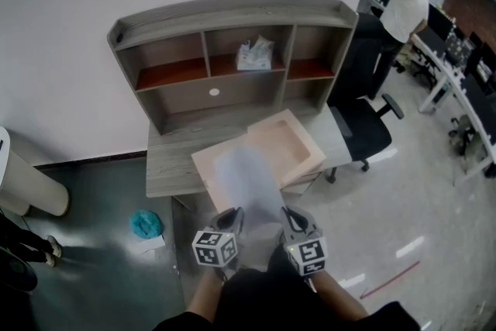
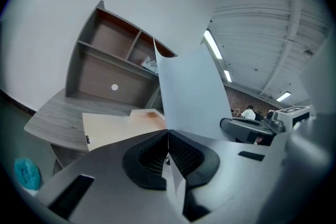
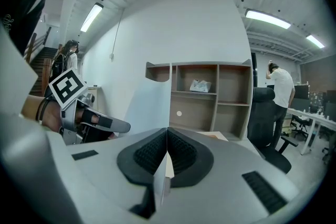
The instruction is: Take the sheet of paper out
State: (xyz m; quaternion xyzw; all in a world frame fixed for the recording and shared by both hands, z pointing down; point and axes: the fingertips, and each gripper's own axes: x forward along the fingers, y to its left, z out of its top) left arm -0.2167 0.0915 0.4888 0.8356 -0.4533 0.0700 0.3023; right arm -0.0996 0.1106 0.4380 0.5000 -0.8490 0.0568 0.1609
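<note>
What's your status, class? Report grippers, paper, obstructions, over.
Left gripper and right gripper both shut on near edge of the sheet of paper. Sheet held up over the tan tray on the desk. No obstruction seen.

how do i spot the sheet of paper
Find the grey desk with shelves on top. Nearer than the flat tan box on it is the sheet of paper. Unlike the box, it is pale bluish-white and pinched by the left gripper and right gripper.
</note>
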